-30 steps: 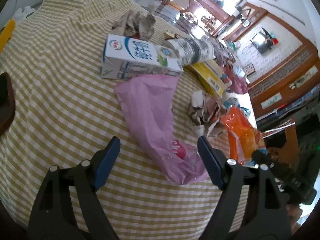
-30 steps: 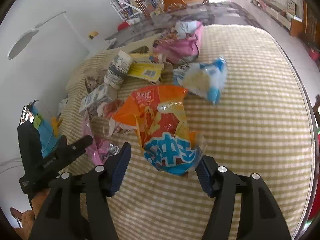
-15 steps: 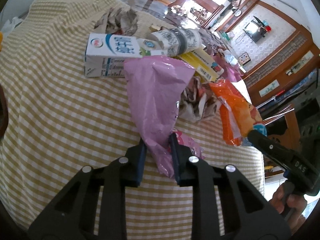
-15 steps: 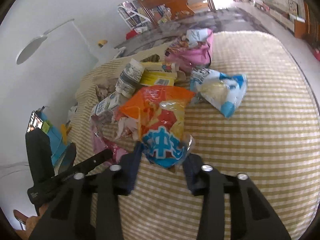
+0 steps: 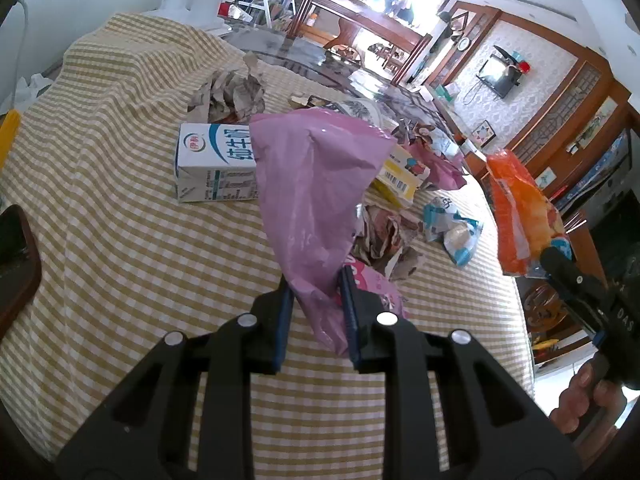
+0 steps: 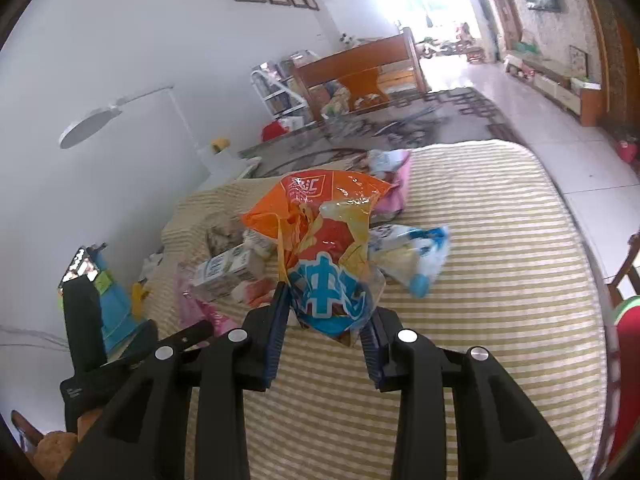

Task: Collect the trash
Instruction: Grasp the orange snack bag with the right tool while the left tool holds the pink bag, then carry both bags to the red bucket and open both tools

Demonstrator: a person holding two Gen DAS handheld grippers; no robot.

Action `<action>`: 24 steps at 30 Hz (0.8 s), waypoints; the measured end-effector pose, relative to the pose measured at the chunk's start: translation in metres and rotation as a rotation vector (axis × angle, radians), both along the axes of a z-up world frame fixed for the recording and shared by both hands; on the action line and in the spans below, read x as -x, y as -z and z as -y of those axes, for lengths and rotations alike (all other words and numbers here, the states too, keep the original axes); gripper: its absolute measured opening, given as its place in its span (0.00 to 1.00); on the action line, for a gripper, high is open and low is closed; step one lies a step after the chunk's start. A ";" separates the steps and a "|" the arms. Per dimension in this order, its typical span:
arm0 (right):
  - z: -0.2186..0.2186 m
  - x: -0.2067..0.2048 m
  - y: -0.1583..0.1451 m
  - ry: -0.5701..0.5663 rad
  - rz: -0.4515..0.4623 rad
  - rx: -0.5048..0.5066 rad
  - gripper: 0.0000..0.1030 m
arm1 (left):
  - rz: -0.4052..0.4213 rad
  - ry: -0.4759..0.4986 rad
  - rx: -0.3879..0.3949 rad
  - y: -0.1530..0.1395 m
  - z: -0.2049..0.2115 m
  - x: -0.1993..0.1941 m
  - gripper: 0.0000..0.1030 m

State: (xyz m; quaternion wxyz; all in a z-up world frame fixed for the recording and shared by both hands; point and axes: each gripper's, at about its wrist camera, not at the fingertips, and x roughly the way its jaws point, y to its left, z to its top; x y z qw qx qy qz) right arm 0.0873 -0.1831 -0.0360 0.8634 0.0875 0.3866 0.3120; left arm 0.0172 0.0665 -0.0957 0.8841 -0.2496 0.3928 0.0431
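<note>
While both of my grippers are up off the checked tablecloth (image 5: 120, 240), each has a piece of trash pinched between its blue pads. My left gripper (image 5: 316, 312) is clenched on the narrow lower end of a pink plastic bag (image 5: 316, 184), which stands up from the jaws and fans out wide at the top, hiding part of the litter behind it. My right gripper (image 6: 326, 328) is clamped on the blue-printed bottom of an orange snack bag (image 6: 320, 232), whose crumpled body rises above the fingers; in the left wrist view that same bag (image 5: 520, 216) hangs in the air at the right, past the table's edge, with a hand (image 5: 580, 396) on the gripper's handle below it.

Still lying on the cloth are a white and blue milk carton (image 5: 212, 168) on its side, a wad of crumpled brown paper (image 5: 228, 96) beyond it, a yellow box (image 5: 400, 176) just behind the pink bag, another crumpled paper wad (image 5: 384, 236) near my left fingers, and a blue and white wrapper (image 5: 452, 232) to its right. A second pink wrapper (image 5: 376, 288) lies flat beside the left gripper's right finger.
</note>
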 end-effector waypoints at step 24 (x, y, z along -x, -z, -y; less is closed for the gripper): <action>0.106 0.005 0.000 0.164 -0.062 0.002 0.33 | 0.120 0.084 -0.197 -0.034 0.056 0.005 0.22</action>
